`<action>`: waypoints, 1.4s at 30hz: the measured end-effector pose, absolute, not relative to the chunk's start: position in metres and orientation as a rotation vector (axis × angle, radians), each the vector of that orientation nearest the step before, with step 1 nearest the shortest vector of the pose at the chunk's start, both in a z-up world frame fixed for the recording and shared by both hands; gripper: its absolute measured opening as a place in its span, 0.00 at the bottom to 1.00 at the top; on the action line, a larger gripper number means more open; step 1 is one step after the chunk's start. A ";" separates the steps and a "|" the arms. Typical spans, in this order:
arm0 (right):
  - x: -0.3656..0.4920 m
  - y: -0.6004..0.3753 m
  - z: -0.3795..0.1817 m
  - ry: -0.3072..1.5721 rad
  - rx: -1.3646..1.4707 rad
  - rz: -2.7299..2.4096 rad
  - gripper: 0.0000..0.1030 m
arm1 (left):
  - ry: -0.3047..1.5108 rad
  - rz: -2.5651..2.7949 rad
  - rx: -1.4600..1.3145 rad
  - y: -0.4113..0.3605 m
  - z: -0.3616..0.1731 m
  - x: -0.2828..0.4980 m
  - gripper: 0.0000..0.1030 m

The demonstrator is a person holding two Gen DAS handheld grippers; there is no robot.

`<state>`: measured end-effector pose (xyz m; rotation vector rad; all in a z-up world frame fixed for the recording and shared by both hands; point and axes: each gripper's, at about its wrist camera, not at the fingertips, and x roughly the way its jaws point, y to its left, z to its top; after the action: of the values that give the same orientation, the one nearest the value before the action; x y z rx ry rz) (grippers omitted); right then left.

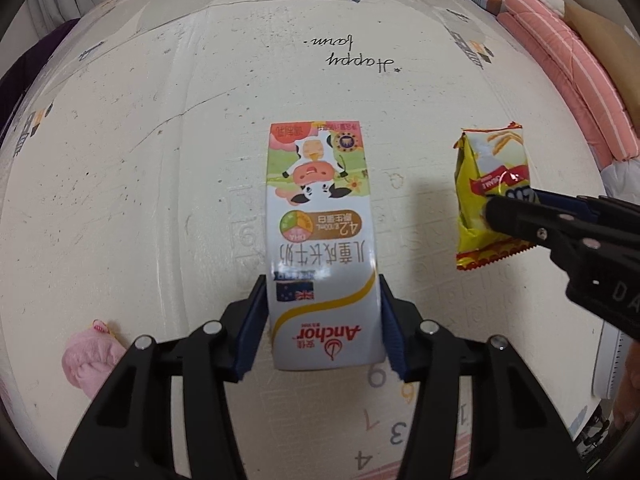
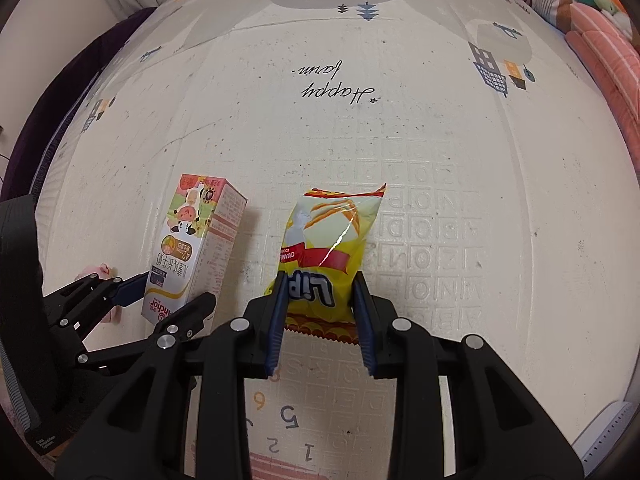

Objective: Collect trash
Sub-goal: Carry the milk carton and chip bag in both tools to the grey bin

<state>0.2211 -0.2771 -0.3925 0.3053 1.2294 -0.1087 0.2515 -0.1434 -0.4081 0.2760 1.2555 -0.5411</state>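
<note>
Both pieces of trash were gripped above the play mat (image 1: 160,160): the left gripper (image 1: 322,320) pinched the Anchor milk carton (image 1: 320,216), the right gripper (image 2: 320,312) the yellow snack packet (image 2: 332,240). The pick-up looked done; carrying both to a bin, none in view, would come next.

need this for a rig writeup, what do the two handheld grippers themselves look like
Both match: the left gripper and right gripper are matte black plastic linkages with round silver pivot pins. Each finger carries a dark blue ribbed pad. The right gripper's body shows partial white lettering in the left wrist view. No cables or sleeves are visible.
</note>
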 end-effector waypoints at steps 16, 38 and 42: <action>0.126 -0.300 -0.284 1.188 0.312 -0.137 0.29 | 1.140 -0.604 0.276 -0.163 -0.283 0.186 0.50; -0.203 -0.481 -0.097 0.993 0.410 -0.604 0.29 | 0.899 -1.093 0.473 -0.345 -0.100 -0.045 0.50; -0.261 -0.509 -0.082 0.953 0.444 -0.678 0.29 | 0.853 -1.180 0.509 -0.376 -0.081 -0.093 0.50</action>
<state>-0.2605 -0.5087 -0.0816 0.4442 0.9528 -0.6779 -0.0926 -0.3761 -0.0814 0.5092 0.8535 -1.1801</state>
